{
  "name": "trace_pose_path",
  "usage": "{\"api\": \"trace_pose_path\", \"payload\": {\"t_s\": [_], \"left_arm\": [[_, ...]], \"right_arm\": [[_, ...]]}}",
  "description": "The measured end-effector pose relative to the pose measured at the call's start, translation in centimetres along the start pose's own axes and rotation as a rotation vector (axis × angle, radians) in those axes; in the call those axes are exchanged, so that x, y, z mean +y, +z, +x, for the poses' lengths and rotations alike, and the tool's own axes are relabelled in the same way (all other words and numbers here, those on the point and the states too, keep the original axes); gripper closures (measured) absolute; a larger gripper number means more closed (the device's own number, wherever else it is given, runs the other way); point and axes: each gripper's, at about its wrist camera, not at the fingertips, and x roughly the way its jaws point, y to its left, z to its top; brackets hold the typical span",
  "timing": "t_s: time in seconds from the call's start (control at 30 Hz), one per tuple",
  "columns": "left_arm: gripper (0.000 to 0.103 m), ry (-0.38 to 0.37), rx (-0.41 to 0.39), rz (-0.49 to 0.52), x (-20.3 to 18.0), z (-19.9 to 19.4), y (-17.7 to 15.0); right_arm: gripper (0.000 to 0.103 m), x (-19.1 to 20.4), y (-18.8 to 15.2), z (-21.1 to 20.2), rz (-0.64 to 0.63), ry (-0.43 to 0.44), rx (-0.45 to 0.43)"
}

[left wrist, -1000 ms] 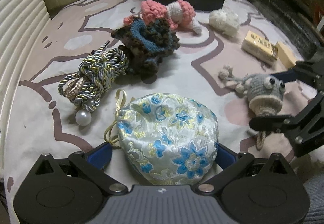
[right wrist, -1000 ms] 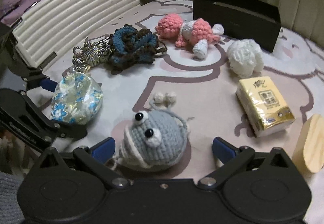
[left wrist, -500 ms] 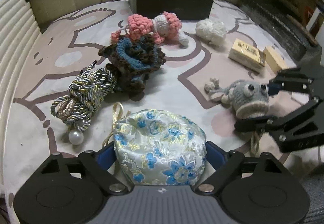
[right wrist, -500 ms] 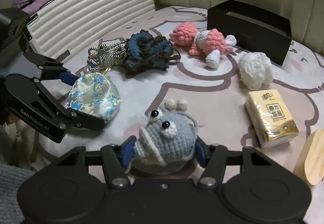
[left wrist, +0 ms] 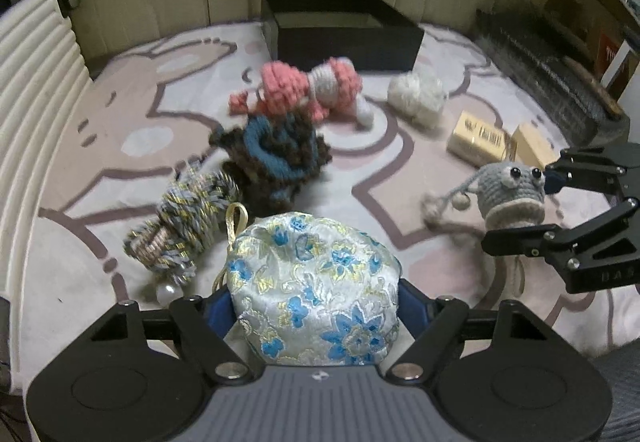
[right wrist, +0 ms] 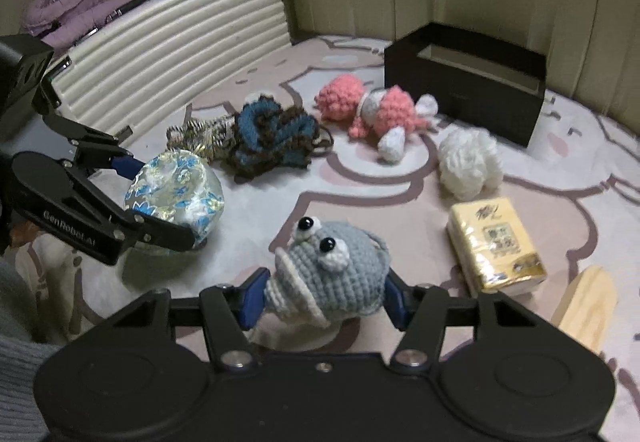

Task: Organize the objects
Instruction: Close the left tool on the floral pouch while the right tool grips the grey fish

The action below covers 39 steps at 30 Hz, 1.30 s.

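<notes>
**Cloth, yarn and matt plastic**

I see a glossy brocade pouch (left wrist: pixel 316 290), a rough crocheted grey toy (right wrist: pixel 332 274), a shiny twisted cord (left wrist: pixel 188 226) — and far off, a matt black box (right wrist: pixel 464 82). The near wooden block (right wrist: pixel 588 306) looks smooth.

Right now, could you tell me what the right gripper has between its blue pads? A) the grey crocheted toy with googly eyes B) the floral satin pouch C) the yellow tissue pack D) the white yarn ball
A: the right gripper has its blue pads pressed on both sides of the grey crocheted toy, while the floral satin pouch sits in the left gripper.
</notes>
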Motion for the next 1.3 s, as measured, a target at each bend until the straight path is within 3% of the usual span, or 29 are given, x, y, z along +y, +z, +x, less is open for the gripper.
{"api": "trace_pose_path", "payload": {"t_s": [0.4, 0.73, 0.93, 1.3], "left_arm": [[0.023, -0.016, -0.066, 0.052, -0.8, -5.6, 2.9], [0.023, -0.002, -0.108, 0.055, -2.2, -9.7, 3.8], [0.023, -0.031, -0.116, 0.016, -2.1, -11.6, 4.1], [0.023, -0.028, -0.161, 0.031, -3.7, -15.8, 5.9]], "right_arm": [[0.043, -0.7, 2.9, -5.9, 0.006, -0.077, -0.122], [0.043, -0.2, 4.1, -11.3, 0.029, -0.173, -0.135], [0.043, 0.5, 4.2, -13.8, 0.037, -0.217, -0.143], [0.043, 1.3, 5.3, -17.0, 0.106, -0.307, -0.144]]}}
